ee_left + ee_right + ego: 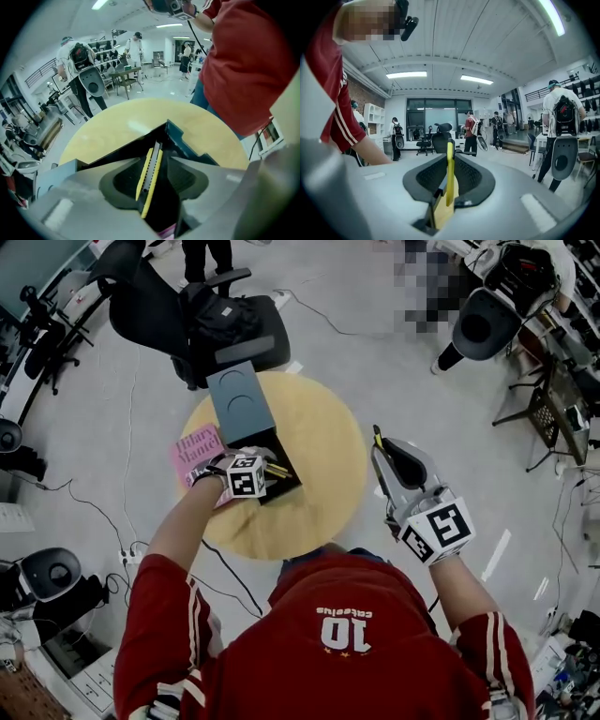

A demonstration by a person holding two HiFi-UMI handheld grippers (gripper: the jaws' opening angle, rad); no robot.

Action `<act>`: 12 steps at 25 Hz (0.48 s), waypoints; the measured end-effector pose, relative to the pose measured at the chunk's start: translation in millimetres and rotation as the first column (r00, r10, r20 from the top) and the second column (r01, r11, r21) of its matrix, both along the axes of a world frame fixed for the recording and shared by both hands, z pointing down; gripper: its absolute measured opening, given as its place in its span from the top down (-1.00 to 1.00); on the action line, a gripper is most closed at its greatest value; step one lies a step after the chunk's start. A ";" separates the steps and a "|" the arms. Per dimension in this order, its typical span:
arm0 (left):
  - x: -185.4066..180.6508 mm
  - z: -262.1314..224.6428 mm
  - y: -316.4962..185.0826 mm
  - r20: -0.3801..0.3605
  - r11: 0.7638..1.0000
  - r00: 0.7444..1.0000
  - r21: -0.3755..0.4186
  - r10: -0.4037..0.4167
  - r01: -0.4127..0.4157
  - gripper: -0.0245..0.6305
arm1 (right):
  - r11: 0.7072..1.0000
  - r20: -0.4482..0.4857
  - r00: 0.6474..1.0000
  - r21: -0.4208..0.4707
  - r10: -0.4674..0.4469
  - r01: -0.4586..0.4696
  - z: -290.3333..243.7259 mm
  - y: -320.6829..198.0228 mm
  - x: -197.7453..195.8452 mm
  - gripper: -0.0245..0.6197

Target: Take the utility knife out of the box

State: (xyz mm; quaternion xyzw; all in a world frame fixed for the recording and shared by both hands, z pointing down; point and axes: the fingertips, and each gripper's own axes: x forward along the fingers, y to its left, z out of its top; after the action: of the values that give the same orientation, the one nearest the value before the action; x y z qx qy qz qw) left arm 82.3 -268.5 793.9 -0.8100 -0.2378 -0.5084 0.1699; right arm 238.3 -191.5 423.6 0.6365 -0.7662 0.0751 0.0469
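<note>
An open black box (284, 486) sits on the round wooden table (328, 446), its lid (240, 399) standing up behind it. Yellow utility knives (277, 469) lie inside. My left gripper (265, 468) points down into the box. In the left gripper view a yellow utility knife (151, 171) lies between the spread jaws of the left gripper (154, 182), and the pads stand clear of it. The box's rim (187, 143) shows beyond. My right gripper (382, 451) hangs off the table's right side, shut on another yellow utility knife (449, 178) that sticks out of the right gripper (451, 174).
A pink book (199, 451) lies under the box's left side. A black office chair (206, 320) stands just behind the table. Cables run over the floor at the left, and other people and chairs stand around the room.
</note>
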 end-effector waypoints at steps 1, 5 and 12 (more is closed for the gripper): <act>1.7 2.2 0.0 0.007 1.000 1.000 -0.001 0.015 -0.015 0.38 | 1.000 0.000 1.000 -0.001 0.005 -0.005 0.4 -0.5 1.9 0.77; 4.4 9.7 -1.1 0.056 0.998 0.997 -0.038 0.046 -0.044 0.38 | 1.000 0.005 1.000 -0.005 0.019 -0.019 2.3 -0.3 7.4 0.77; 2.6 24.0 -2.1 0.133 0.993 0.985 -0.049 0.109 -0.103 0.38 | 0.999 0.017 0.999 -0.026 0.045 -0.044 12.6 5.0 21.8 0.77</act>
State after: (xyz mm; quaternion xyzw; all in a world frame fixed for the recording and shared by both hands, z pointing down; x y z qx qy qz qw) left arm 84.9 -270.6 818.0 -0.7632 -0.3021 -0.5473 0.1632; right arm 260.1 -186.5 436.2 0.6521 -0.7511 0.0917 0.0467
